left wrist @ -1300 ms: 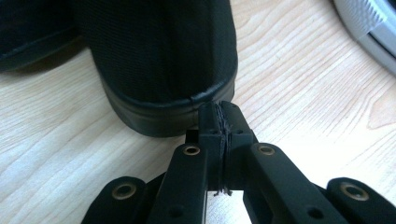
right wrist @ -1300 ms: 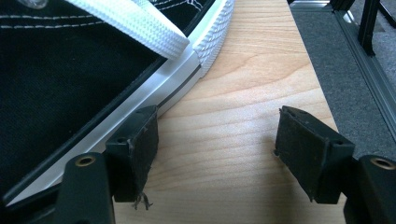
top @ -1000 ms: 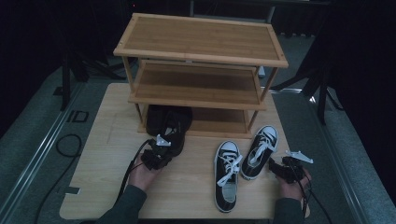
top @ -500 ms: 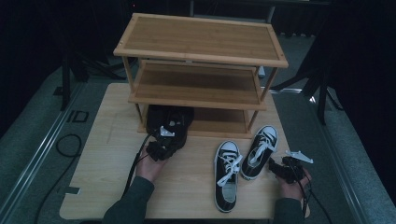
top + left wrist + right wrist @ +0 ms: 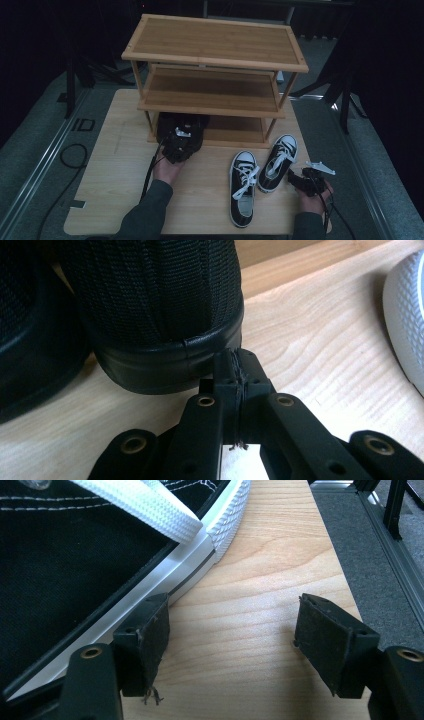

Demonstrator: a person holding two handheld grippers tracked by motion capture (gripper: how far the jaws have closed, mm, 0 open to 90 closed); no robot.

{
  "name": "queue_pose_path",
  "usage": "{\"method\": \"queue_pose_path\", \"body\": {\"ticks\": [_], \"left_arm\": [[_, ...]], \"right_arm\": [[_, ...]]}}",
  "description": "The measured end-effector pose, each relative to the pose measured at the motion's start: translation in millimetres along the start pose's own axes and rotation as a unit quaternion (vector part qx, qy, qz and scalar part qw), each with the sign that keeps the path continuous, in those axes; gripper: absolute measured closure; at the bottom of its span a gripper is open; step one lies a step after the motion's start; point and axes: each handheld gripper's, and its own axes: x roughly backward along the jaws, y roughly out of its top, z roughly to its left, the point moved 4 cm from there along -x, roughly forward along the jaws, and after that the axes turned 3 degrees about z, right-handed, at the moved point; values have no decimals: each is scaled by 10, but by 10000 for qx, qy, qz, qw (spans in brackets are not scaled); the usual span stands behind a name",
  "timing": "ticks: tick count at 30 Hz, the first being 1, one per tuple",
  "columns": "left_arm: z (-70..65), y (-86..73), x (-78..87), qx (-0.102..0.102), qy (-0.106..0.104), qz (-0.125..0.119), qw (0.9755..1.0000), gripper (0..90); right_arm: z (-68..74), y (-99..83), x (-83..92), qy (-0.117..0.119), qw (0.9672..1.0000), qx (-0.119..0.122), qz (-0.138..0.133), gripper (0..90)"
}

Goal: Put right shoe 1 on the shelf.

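Observation:
A pair of black mesh shoes point(image 5: 181, 126) sits at the left of the wooden rack's bottom shelf point(image 5: 235, 129). My left gripper point(image 5: 176, 145) is right behind them. In the left gripper view it point(image 5: 235, 365) is shut with nothing held, its tips against the heel of one black shoe point(image 5: 160, 305); the other black shoe point(image 5: 30, 340) lies beside it. Two black-and-white sneakers point(image 5: 243, 187) point(image 5: 277, 162) lie on the table at the right. My right gripper point(image 5: 305, 181) stands open beside the right sneaker, one finger point(image 5: 150, 635) close to its white sole point(image 5: 165, 575).
The three-tier bamboo rack point(image 5: 215, 45) stands at the table's far half, its two upper shelves bare. The wooden table point(image 5: 115, 170) ends just right of my right gripper, with grey floor point(image 5: 385, 555) beyond. A white toe cap point(image 5: 407, 325) shows in the left gripper view.
My left gripper has moved forward toward the rack, up against the black shoes' heel. The right gripper and the sneakers have stayed put.

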Motion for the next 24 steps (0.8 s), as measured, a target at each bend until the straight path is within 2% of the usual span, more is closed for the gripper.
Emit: {"method": "queue_pose_path", "body": {"ticks": [16,24], "left_arm": [[63,150,-138,150,200,-59,9997,881],[94,165,-158,179,156,-77,9997,869]], "right_arm": [[-1,1,0,5,10000,2,1,296],[0,1,0,6,10000,-3,2,297]]}}
